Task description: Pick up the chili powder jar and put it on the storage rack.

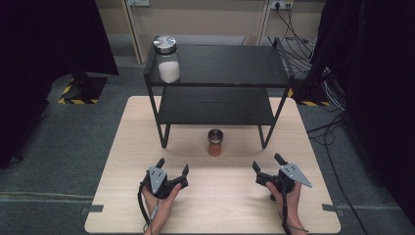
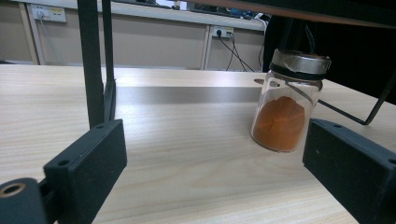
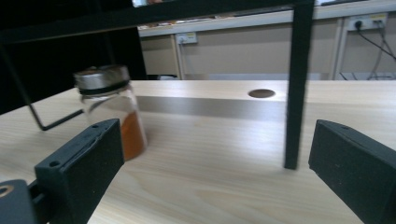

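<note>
Pale wooden surface (image 1: 122, 161) carries a black shelf (image 1: 220, 88), an orange jar (image 1: 215, 142) before it, left claw (image 1: 172, 169) and right claw (image 1: 266, 163) released nearer.

Orange spice jar (image 3: 111, 114) blurred, partly behind tongs; forearms (image 1: 155, 220) cut off at btm.

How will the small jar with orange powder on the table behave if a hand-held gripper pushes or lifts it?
The small jar looks like clear glass with a metal lid, so it is probably smooth, somewhat slippery and breakable. It stands upright and taller than wide, so a push near the lid may tip it. It is only partly filled with powder, so it is likely light.
</note>
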A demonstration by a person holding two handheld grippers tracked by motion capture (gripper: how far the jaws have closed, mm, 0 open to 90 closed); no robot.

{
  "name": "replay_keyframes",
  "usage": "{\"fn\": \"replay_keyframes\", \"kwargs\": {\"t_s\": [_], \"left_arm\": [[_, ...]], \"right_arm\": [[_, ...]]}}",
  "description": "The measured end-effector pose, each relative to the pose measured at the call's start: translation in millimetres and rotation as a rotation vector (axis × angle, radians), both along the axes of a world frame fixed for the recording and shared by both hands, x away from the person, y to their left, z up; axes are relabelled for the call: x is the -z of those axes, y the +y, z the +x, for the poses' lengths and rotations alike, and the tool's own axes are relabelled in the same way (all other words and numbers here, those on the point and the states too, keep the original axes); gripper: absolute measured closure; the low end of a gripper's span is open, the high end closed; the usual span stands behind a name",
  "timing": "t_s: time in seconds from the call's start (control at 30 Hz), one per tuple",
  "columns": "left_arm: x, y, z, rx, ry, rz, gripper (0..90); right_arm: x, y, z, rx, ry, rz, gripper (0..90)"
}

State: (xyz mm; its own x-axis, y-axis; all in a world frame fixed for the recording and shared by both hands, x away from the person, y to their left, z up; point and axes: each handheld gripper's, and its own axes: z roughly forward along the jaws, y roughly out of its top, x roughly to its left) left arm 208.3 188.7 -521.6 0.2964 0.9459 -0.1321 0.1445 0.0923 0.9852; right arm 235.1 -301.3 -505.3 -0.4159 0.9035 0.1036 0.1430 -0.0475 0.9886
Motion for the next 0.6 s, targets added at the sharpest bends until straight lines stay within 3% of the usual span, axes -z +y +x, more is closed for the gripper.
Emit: {"fn": "replay_keyframes", "kwargs": {"t_s": [0.23, 0.6], "left_arm": [[-0.3, 0.7, 0.4, 0.002, 0.003, -0.002, 5.8], [-0.6, 0.1, 0.7, 0.005, 0.002, 0.003, 5.8]], "right_arm": [[-3.2, 4.1, 4.9, -0.062, -0.002, 0.006, 4.0], [-8.3, 19.9, 20.7, -0.110, 0.006, -0.003, 4.2]]}}
